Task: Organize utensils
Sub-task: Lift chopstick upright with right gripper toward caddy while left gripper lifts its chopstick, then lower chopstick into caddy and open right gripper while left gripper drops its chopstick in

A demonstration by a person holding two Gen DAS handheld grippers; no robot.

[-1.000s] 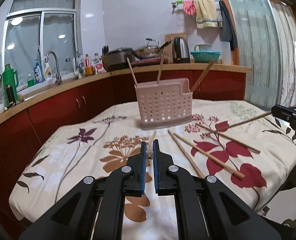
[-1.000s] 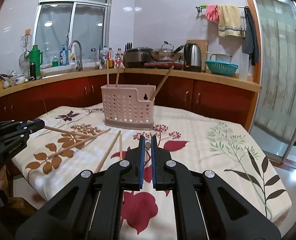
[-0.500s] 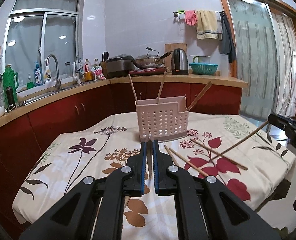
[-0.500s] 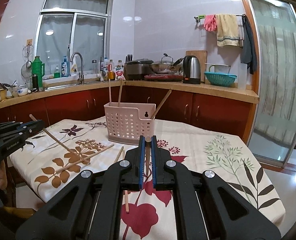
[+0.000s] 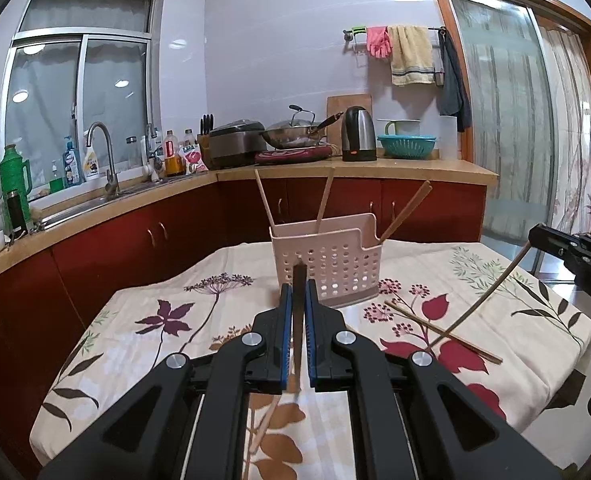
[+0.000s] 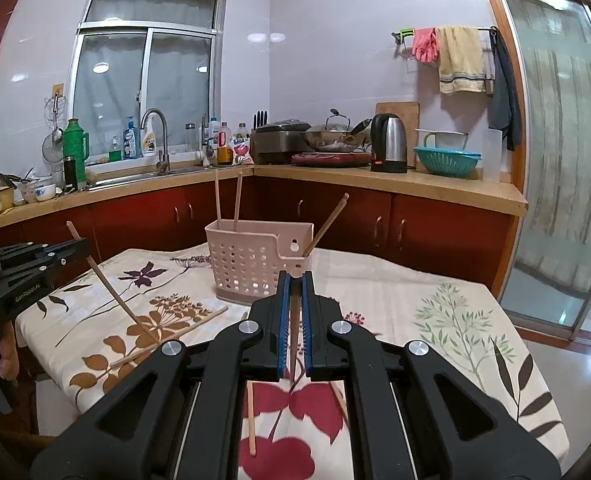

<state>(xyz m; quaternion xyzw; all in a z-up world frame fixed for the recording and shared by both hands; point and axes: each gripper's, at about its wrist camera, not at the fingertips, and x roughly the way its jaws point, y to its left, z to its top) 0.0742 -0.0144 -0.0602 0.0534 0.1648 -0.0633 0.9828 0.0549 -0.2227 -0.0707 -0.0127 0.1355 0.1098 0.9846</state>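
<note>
While each black gripper pinches a thin wooden chopstick, the left gripper [image 5: 298, 300] and right gripper [image 6: 295, 284] hang over the floral tabletop [image 6: 435, 304], where loose chopsticks [image 5: 441, 330] lie crossed. Beyond stands a perforated pink plastic basket [image 6: 251, 264] with three sticks leaning inside, red cabinets [image 6: 435, 228] behind

Matt perforated plastic basket [image 5: 329, 260], wooden chopsticks [image 5: 441, 330], printed cloth [image 5: 167, 320].

Kettle [image 5: 358, 133] beside wok [image 5: 293, 135]
</note>
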